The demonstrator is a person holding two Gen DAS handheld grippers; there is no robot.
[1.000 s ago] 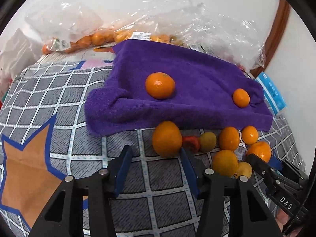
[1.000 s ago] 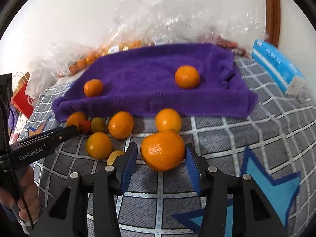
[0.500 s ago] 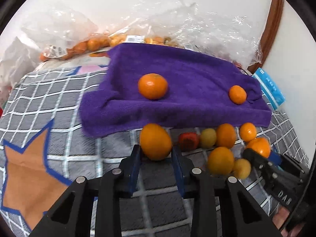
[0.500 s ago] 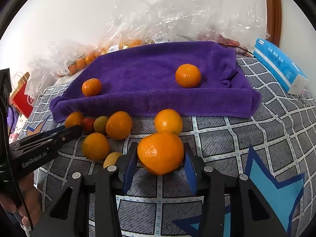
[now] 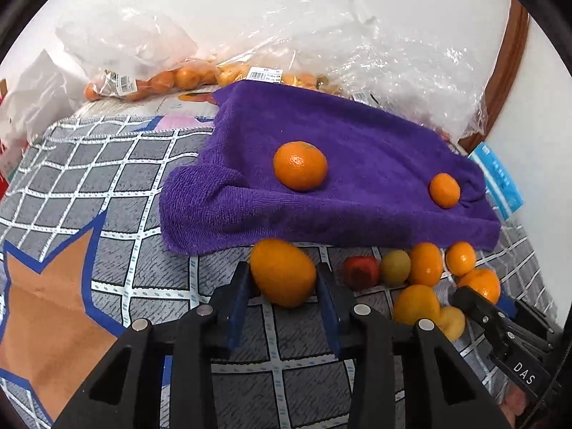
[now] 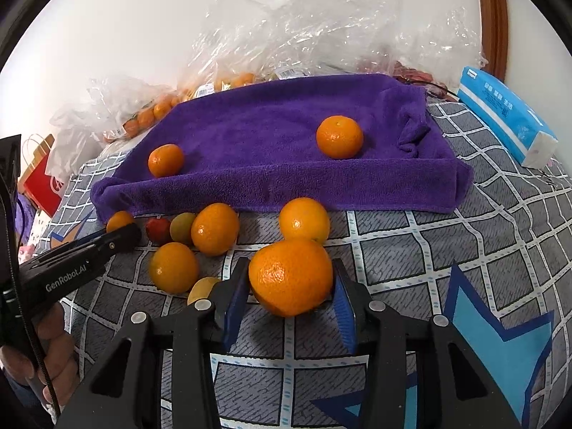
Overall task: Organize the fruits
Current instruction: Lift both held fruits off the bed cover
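**Two fruits gripped, two on the towel**

Left gripper point(image 5: 282, 282) pinches an oval orange point(image 5: 283, 272) just off the purple towel point(image 5: 357, 164); right gripper point(image 6: 290, 287) clamps a big mandarin point(image 6: 291, 277) on the checked blanket point(image 6: 447, 236). Only two oranges point(image 6: 339, 137) sit on the towel. The loose cluster point(image 6: 214, 228) beside its front edge is unsorted, so most work looks ahead.

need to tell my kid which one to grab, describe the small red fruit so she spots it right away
Find the purple towel spread on the grey checked cover. Just in front of its near edge lies a cluster of loose fruit. The red fruit sits at the towel end of that cluster beside a yellow-green fruit; it is the only red piece among oranges.
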